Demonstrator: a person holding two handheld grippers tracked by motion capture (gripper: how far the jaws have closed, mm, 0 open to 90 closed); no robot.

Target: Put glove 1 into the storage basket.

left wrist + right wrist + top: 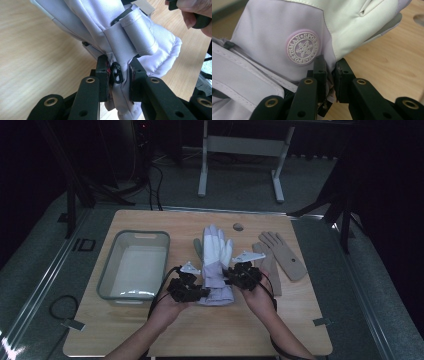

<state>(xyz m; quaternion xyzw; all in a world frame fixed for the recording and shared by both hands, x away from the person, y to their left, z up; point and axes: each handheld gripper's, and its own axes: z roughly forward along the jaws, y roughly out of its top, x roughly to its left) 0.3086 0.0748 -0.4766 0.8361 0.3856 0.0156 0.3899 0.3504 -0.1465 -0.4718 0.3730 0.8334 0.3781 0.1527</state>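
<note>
High view: lilac ski glove [216,265] at table [210,335] centre, cuff pinched between left gripper [192,290] and right gripper [235,276]; grey bin [134,265] to its left, tan gloves [280,257] to its right.

Left gripper view: jaws clamped on cuff fabric [120,80] beside strap.

Right gripper view: jaws clamped on glove edge [329,62] below snowflake badge [303,47].

Step, by the look: lifting the glove. Next move likely calls for level carry toward bin.

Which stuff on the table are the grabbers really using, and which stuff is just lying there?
In use:
- lilac ski glove, pinched at its cuff end on both sides
- left gripper, shut on the glove's fabric
- right gripper, shut on the glove's edge

Just lying about:
- grey bin, left of the glove
- tan gloves, to the right
- table
</note>
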